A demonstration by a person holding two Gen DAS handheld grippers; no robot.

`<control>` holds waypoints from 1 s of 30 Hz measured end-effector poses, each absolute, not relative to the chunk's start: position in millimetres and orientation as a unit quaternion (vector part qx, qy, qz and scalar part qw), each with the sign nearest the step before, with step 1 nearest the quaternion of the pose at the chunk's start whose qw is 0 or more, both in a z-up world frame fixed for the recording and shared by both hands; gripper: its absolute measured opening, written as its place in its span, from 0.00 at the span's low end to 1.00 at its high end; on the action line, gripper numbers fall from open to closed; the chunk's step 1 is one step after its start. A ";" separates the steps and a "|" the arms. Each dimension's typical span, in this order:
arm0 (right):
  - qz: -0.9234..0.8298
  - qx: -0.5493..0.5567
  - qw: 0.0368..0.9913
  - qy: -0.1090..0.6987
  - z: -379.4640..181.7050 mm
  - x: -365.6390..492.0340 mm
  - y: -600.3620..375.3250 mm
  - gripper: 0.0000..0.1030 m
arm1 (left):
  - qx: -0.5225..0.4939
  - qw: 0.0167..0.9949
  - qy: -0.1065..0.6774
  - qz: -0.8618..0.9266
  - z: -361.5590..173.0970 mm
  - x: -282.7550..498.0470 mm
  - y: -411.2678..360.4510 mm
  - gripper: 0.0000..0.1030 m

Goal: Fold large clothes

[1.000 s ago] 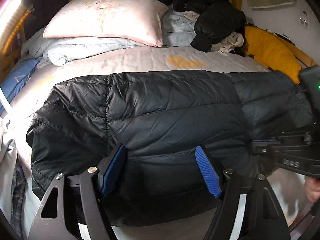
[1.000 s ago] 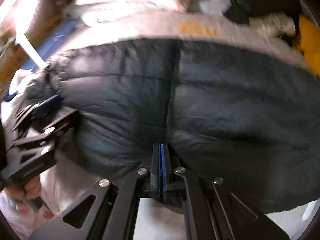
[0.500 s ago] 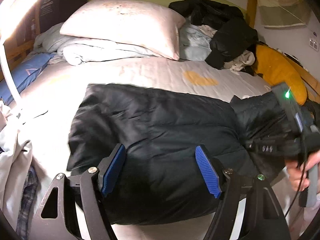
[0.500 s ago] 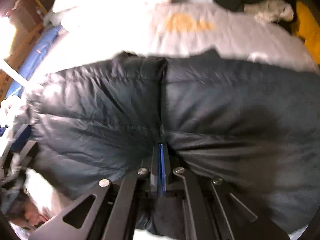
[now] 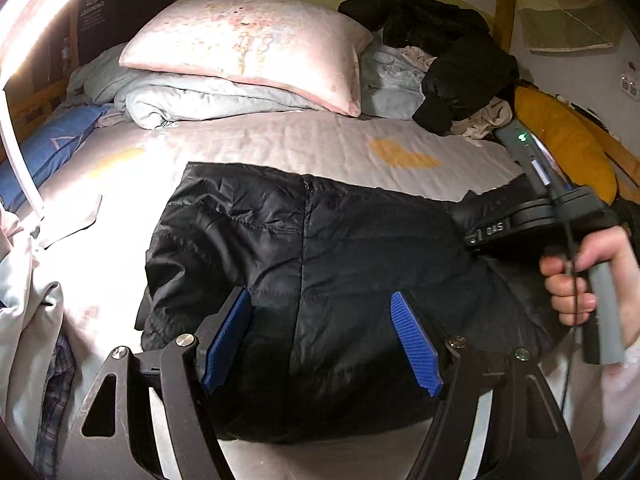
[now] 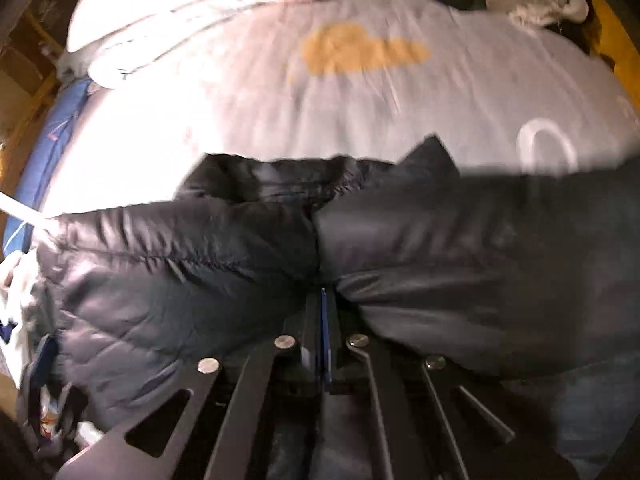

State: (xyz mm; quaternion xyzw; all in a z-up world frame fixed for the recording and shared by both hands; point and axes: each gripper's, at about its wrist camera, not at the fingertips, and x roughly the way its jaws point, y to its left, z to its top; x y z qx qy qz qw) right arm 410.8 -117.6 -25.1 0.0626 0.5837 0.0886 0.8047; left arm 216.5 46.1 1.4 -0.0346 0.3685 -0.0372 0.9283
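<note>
A black quilted puffer jacket (image 5: 320, 248) lies across the pale bed sheet (image 5: 280, 140), partly folded over itself. My left gripper (image 5: 322, 340) hovers over its near edge, open, blue pads (image 5: 228, 336) wide apart and not pressing the cloth. In the right wrist view my right gripper (image 6: 323, 304) is shut, with the jacket (image 6: 200, 272) bunched and pinched at its tips. From the left wrist view a hand (image 5: 576, 280) holds that gripper at the jacket's right end, and its fingertips are hidden in the fabric.
A pink pillow (image 5: 248, 44) and a grey duvet (image 5: 192, 100) lie at the head of the bed. A heap of black clothes (image 5: 448, 52) and a yellow cushion (image 5: 560, 140) are at the back right. A white lamp arm (image 5: 16, 152) curves along the left, beside a blue pillow (image 5: 52, 148).
My right gripper has dragged its pinched part of the jacket toward the near side, baring more sheet behind it. The left gripper drew back a little at first, then stayed still.
</note>
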 end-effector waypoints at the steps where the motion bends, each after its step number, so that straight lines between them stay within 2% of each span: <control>1: 0.084 0.060 0.807 0.581 -23.0 410.0 -116.5 0.00 | -0.037 0.927 0.370 -0.042 2.3 215.7 47.1 0.69; 7: 0.079 0.074 0.828 0.549 -2.3 406.8 -116.8 0.01 | -0.055 0.925 0.374 -0.040 2.5 215.7 52.4 0.69; 9: 0.076 0.057 0.824 0.558 -6.4 418.6 -112.1 0.01 | -0.054 0.926 0.373 -0.040 3.3 214.5 51.5 0.69; 12: 0.069 0.089 0.806 0.581 -26.7 429.2 -118.2 0.00 | -0.041 0.928 0.367 -0.040 5.6 213.8 48.4 0.69; 16: 0.063 0.063 0.818 0.568 -10.2 410.3 -119.5 0.01 | -0.036 0.929 0.368 -0.037 4.7 213.6 47.3 0.69; 18: 0.086 0.055 0.841 0.531 11.5 381.4 -120.0 0.13 | -0.036 0.929 0.366 -0.037 5.1 211.8 48.1 0.69; 19: 0.096 0.058 0.853 0.510 21.2 363.4 -126.1 0.25 | -0.035 0.930 0.365 -0.037 5.8 210.8 48.2 0.69; 20: 0.100 0.064 0.865 0.487 30.1 342.7 -136.4 0.30 | -0.036 0.930 0.363 -0.037 6.6 210.4 49.5 0.69; 28: 0.101 0.052 0.915 0.386 42.9 212.6 -218.0 0.31 | -0.048 0.943 0.327 -0.043 32.3 193.5 53.7 0.69; 30: 0.096 0.090 0.920 0.369 39.3 187.7 -243.9 0.39 | -0.043 0.949 0.310 -0.037 40.6 186.1 54.3 0.69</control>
